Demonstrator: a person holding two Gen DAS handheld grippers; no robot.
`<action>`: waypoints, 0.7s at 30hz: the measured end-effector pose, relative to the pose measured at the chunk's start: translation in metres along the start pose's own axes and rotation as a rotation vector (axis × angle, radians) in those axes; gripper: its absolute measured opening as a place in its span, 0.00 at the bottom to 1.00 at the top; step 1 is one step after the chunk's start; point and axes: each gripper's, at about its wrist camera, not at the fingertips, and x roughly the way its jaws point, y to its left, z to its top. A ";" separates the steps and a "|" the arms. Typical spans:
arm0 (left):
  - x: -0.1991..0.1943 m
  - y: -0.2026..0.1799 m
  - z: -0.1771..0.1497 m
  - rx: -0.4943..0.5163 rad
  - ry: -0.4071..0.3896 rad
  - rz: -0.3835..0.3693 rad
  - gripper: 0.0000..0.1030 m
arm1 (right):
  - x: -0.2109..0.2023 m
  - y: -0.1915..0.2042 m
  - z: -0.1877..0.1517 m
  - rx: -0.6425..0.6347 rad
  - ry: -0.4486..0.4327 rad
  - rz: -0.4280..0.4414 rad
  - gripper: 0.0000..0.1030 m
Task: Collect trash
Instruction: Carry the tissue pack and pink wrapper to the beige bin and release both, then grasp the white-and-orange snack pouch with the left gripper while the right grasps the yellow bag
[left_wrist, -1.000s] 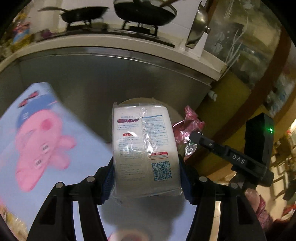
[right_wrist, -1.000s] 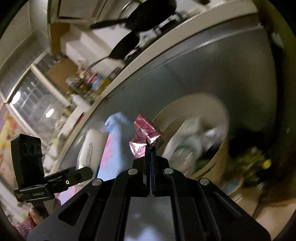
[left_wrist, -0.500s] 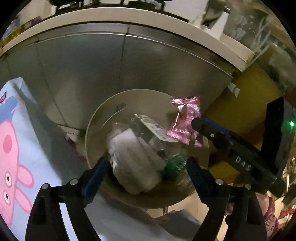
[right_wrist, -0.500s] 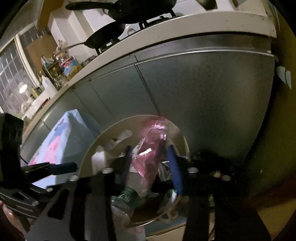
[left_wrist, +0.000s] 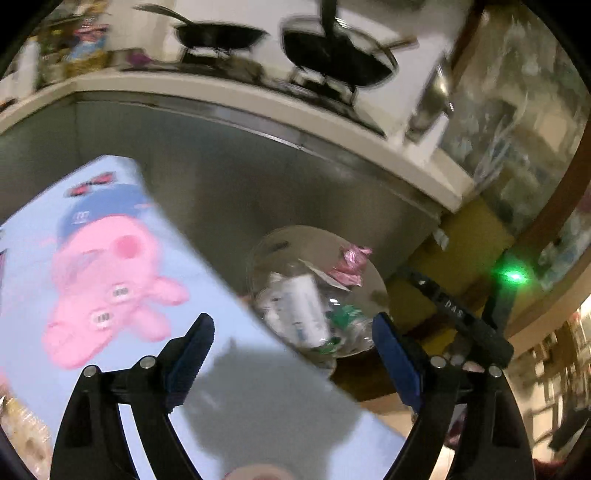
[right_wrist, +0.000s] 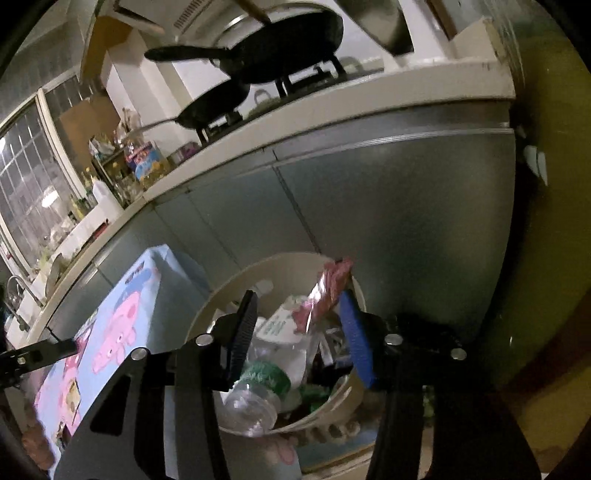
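Observation:
A round cream bin (left_wrist: 258, 251) (right_wrist: 229, 291) stands by the steel cabinet. In it lie a white tissue pack (left_wrist: 303, 310), a pink wrapper (left_wrist: 349, 264) (right_wrist: 325, 291) and a clear bottle with a green label (right_wrist: 258, 384). My left gripper (left_wrist: 291, 347) is open and empty above the table's edge, short of the bin. My right gripper (right_wrist: 299, 332) is open and empty over the bin; the pink wrapper sits between its fingers, leaning on the far rim.
A light-blue tablecloth with a pink pig (left_wrist: 110, 280) (right_wrist: 114, 325) covers the table left of the bin. The steel cabinet front (right_wrist: 369, 206) rises behind the bin, with black pans (left_wrist: 332, 48) (right_wrist: 280, 44) on the stove above. The right gripper's body (left_wrist: 461, 317) is at right.
My left gripper opened and dropped the tissue pack into the bin, then pulled back. My right gripper moved over the bin and opened, letting the pink wrapper go.

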 end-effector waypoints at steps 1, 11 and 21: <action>-0.011 0.008 -0.003 -0.016 -0.014 0.015 0.85 | 0.006 0.001 0.006 -0.011 0.014 0.002 0.28; -0.115 0.090 -0.059 -0.156 -0.100 0.191 0.85 | 0.126 -0.004 0.013 0.010 0.515 -0.078 0.02; -0.195 0.160 -0.122 -0.308 -0.140 0.354 0.85 | 0.076 0.041 0.021 -0.148 0.474 -0.117 0.09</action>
